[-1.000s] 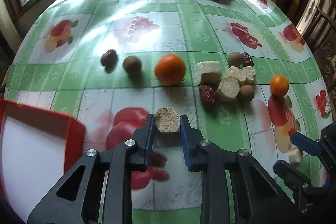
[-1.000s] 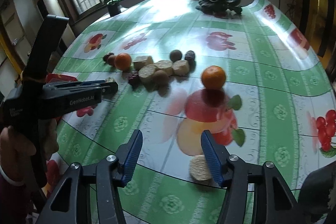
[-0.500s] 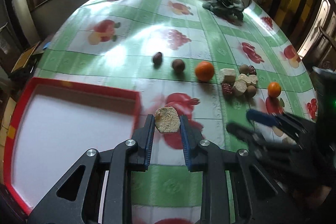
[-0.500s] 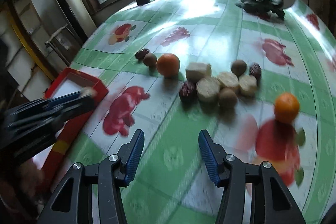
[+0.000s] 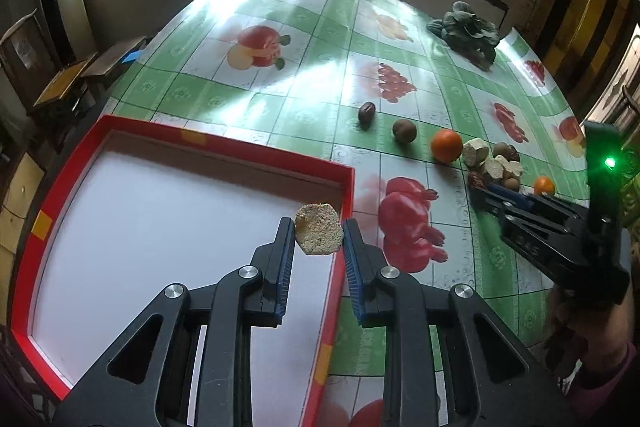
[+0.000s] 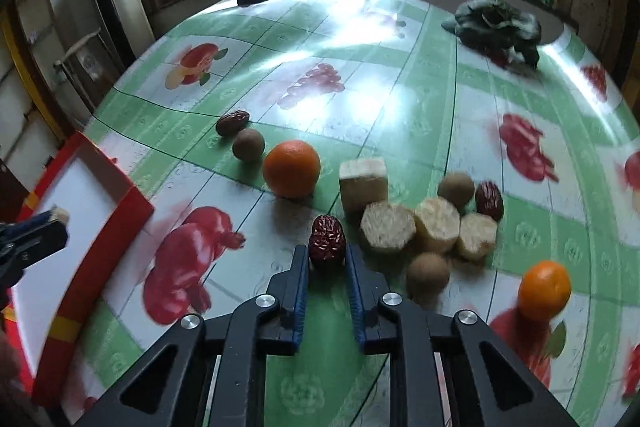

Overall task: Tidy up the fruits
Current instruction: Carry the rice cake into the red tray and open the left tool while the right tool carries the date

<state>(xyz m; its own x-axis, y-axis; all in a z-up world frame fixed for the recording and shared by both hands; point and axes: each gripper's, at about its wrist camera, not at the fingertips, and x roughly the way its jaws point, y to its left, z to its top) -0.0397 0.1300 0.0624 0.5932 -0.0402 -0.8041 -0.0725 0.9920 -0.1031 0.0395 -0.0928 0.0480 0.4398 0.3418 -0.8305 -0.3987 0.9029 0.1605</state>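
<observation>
Left hand-held gripper [image 5: 319, 241] clamped on a round tan sugarcane slice [image 5: 319, 234], flat cut face toward the camera, held over the right inner edge of the red-rimmed white tray [image 5: 56, 167]; nothing else seen in the tray

Right hand-held gripper [image 6: 327, 261] closed around a wrinkly dark red date [image 6: 327, 237] on the green fruit-print tabletop [image 6: 420, 99], long side pointing away between the fingers

Just right of the date: pale sugarcane chunks [image 6: 436, 225] bunched together, touching. Round brown fruits [image 6: 427, 273] and another date [image 6: 489, 200] beside them. Big orange [image 6: 291, 169] to the left, small orange [image 6: 544, 290] off right. Dark leafy vegetable [image 6: 498, 25] far back
</observation>
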